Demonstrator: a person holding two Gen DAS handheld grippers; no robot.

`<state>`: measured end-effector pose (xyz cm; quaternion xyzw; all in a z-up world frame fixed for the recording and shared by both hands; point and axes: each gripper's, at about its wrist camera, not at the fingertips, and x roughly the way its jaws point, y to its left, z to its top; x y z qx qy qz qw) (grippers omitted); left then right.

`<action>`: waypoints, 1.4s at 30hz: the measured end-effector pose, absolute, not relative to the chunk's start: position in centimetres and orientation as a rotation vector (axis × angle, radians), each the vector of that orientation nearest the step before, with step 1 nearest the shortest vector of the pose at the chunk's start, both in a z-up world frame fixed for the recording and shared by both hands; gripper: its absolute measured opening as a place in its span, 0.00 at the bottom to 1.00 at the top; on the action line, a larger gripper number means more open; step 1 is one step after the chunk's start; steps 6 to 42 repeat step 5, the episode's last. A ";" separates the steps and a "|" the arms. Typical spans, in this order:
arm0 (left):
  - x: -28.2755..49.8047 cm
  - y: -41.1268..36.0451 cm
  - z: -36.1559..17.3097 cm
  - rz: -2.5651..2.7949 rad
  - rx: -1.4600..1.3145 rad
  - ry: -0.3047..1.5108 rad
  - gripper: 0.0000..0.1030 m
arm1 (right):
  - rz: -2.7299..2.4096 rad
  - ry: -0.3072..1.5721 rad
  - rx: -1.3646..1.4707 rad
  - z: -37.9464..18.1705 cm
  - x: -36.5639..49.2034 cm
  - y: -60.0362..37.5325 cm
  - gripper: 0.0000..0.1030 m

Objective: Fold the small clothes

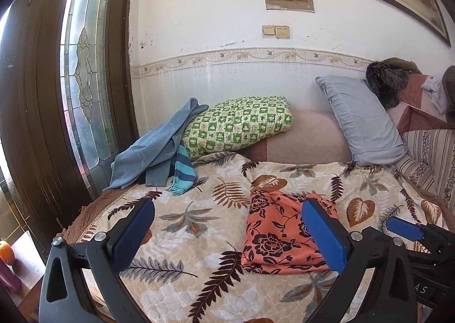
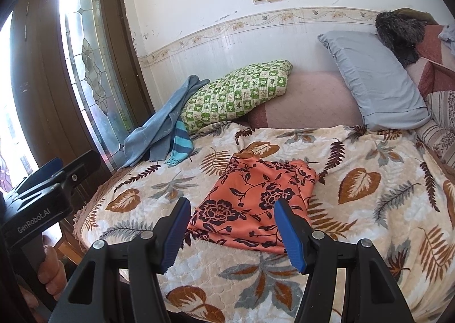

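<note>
An orange garment with dark flowers (image 1: 280,235) (image 2: 256,200) lies folded into a compact rectangle on the leaf-patterned blanket (image 1: 187,218) (image 2: 369,209). My left gripper (image 1: 227,220) hovers open just left of and in front of it, with nothing between its blue pads. My right gripper (image 2: 233,218) stands open above the near edge of the garment, its pads apart and not pressing the cloth. A pile of blue clothes (image 1: 153,149) (image 2: 165,124), one with turquoise stripes, lies at the bed's far left corner.
A green checked pillow (image 1: 239,124) (image 2: 236,93) and a grey-blue pillow (image 1: 361,121) (image 2: 375,75) lean at the wall. A dark door with a glass pane (image 1: 82,67) stands left. Dark furry clothing (image 1: 384,81) sits on striped bedding at the far right. A hand (image 2: 52,269) holds the left gripper's handle.
</note>
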<state>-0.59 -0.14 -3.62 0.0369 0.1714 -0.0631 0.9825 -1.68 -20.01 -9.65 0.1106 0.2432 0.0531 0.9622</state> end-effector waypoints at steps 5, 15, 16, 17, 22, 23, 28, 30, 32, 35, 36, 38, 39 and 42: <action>-0.4 -0.3 -4.0 -0.142 0.086 0.345 1.00 | 0.113 0.493 0.253 -9.7 -1.6 -20.5 0.62; -0.4 -0.3 -4.0 -0.142 0.086 0.345 1.00 | 0.113 0.493 0.253 -9.7 -1.6 -20.5 0.62; -0.4 -0.3 -4.0 -0.142 0.086 0.345 1.00 | 0.113 0.493 0.253 -9.7 -1.6 -20.5 0.62; -0.4 -0.3 -4.0 -0.142 0.086 0.345 1.00 | 0.113 0.493 0.253 -9.7 -1.6 -20.5 0.62; -0.4 -0.3 -4.0 -0.142 0.086 0.345 1.00 | 0.113 0.493 0.253 -9.7 -1.6 -20.5 0.62; -0.4 -0.3 -4.0 -0.142 0.086 0.345 1.00 | 0.113 0.493 0.253 -9.7 -1.6 -20.5 0.62; -0.4 -0.3 -4.0 -0.142 0.086 0.345 1.00 | 0.113 0.493 0.253 -9.7 -1.6 -20.5 0.62; -0.4 -0.3 -4.0 -0.142 0.086 0.345 1.00 | 0.113 0.493 0.253 -9.7 -1.6 -20.5 0.62; -0.4 -0.3 -4.0 -0.142 0.086 0.345 1.00 | 0.113 0.493 0.253 -9.7 -1.6 -20.5 0.62; -0.4 -0.3 -4.0 -0.142 0.086 0.345 1.00 | 0.113 0.493 0.253 -9.7 -1.6 -20.5 0.62; -0.4 -0.3 -4.0 -0.142 0.086 0.345 1.00 | 0.113 0.493 0.253 -9.7 -1.6 -20.5 0.62; -0.4 -0.3 -4.0 -0.142 0.086 0.345 1.00 | 0.113 0.493 0.253 -9.7 -1.6 -20.5 0.62; -0.4 -0.3 -4.0 -0.142 0.086 0.345 1.00 | 0.113 0.493 0.253 -9.7 -1.6 -20.5 0.62; -0.4 -0.3 -4.0 -0.142 0.086 0.345 1.00 | 0.113 0.493 0.253 -9.7 -1.6 -20.5 0.62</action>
